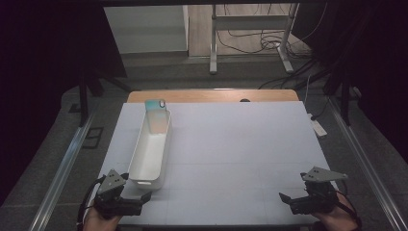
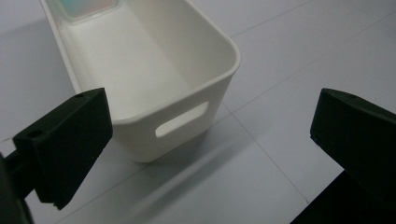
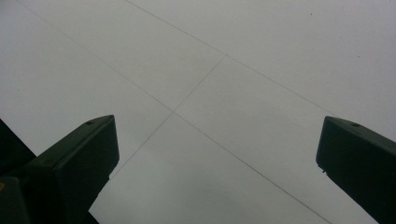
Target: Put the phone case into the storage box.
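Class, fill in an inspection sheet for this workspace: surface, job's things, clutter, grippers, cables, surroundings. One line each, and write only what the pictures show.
Surface: white sheet with faint grid lines covering the table; a strip of wood shows at the far edge.
Job's things: long white bin at the left, with a handle slot in its near end; a teal phone-like item leans at its far end.
Clutter: nothing seen.
Grippers: left gripper open, its jaws framing the bin's near end, apart from it; right gripper open over bare sheet.
Cables: loose cables on the floor beyond the table; a cable loops from the left gripper.
Surroundings: metal frame legs, dark curtains at both sides.
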Available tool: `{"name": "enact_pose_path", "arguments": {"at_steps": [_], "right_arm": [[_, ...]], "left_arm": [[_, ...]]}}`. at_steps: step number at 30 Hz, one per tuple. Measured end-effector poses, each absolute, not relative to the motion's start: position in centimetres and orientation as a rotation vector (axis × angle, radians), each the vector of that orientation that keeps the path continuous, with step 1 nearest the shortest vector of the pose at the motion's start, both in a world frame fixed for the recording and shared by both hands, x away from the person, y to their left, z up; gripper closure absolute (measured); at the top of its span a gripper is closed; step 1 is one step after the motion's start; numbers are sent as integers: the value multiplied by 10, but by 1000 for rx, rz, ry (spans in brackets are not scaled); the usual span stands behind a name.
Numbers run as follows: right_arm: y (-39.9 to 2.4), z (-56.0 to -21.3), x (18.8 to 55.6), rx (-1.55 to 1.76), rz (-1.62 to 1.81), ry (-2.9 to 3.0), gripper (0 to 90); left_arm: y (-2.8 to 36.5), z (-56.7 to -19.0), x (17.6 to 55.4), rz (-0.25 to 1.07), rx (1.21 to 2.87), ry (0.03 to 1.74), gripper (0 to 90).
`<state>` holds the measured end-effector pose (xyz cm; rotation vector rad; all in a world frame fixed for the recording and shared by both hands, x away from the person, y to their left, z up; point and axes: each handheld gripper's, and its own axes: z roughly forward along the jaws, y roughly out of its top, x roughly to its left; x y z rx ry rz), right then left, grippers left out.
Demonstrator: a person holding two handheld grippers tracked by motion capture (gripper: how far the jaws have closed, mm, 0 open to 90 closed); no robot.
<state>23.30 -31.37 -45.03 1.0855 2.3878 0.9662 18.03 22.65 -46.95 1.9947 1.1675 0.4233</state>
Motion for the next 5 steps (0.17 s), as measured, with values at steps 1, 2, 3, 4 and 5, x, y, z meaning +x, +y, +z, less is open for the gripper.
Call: {"name": "enact_pose_path", "arguments": {"at_steps": [1,2,3,4,5], "right_arm": [[-314,-450,233,1085,966,2388,0],[-314,-450,233,1085,966,2388,0],[-314,-450,233,1085,966,2388,0],[-314,-450,233,1085,965,2388,0],[-314,-451,233,1084,963,2388,0]], "left_arm": [[226,-469,180,423,1995,1168,0],[226,-470,181,424,2000,1169,0],[226,-470,181,422,2001,1172,0],[226,-470,181,422,1999,1174,0],[226,-470,182,417,1995,1176,0]]}}
